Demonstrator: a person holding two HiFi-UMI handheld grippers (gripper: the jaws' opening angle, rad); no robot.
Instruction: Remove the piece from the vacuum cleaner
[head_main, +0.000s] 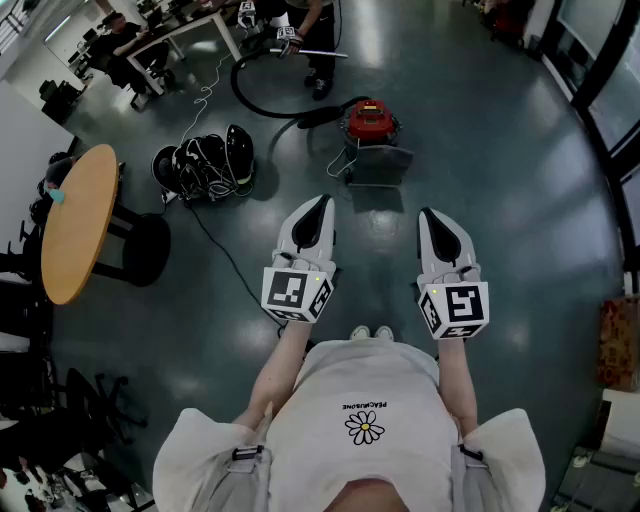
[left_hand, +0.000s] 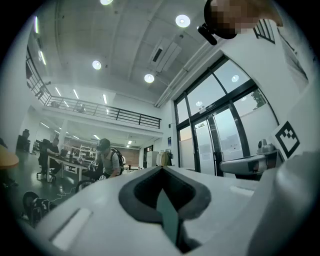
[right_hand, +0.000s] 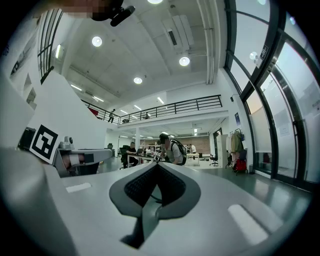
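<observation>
While the left claw (head_main: 321, 203) and right claw (head_main: 430, 214) are pressed together empty, vacuum cleaner (head_main: 371, 120) and hose (head_main: 255, 108) lie well ahead.

Dark glossy floor (head_main: 500, 180); red vacuum cleaner (head_main: 371, 120) and black hose (head_main: 262, 104) on it

Floor (head_main: 500, 150) glossy; tabletop (head_main: 75, 225) wood (smooth); vacuum cleaner (head_main: 371, 120) glossy.

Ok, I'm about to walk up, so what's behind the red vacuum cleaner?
A black hose loops from the vacuum cleaner back to a person standing farther off. Its far side is hidden.
</observation>
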